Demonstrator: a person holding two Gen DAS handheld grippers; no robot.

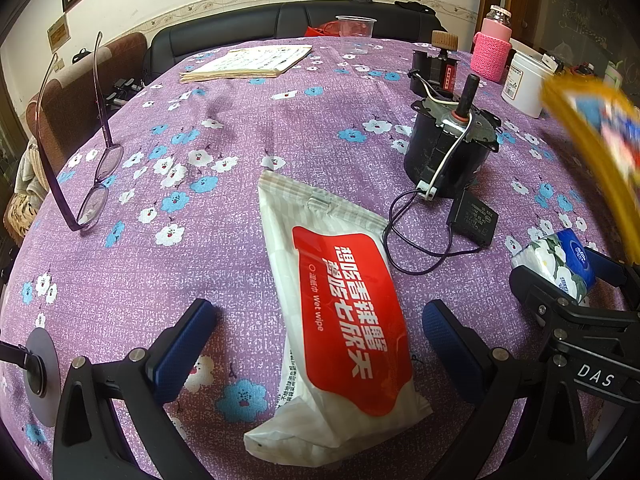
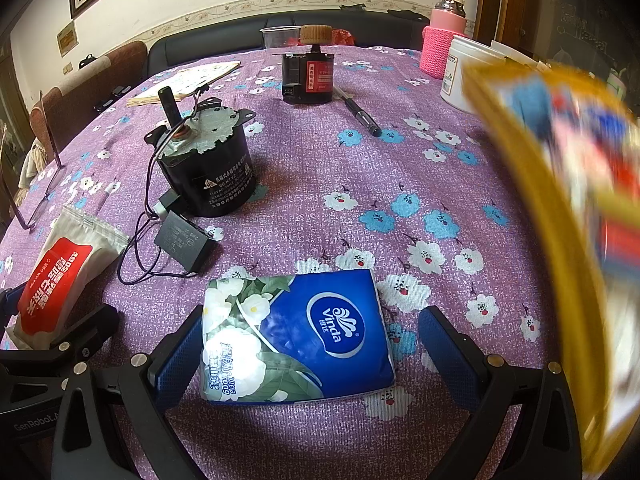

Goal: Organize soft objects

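Fingers point(image 1: 188, 344) of both grippers spread apart, straddling a wet-wipe pack point(image 1: 340, 320) and a tissue pack point(image 2: 296, 336).
Desk point(image 1: 224, 240) under purple floral cloth; black sofa point(image 1: 224, 36) against a cream wall.

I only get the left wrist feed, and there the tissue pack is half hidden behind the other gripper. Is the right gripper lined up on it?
Observer: Yes. The tissue pack lies flat between the right gripper's open fingers and is not clamped.
Operator: Do both fingers touch it?
Observer: The finger on the motor's side sits against the pack's edge. The other finger stands clear of it, with tablecloth showing between them.
Operator: Anything further out that I'm missing?
Observer: A black pen lies on the cloth past the motor.
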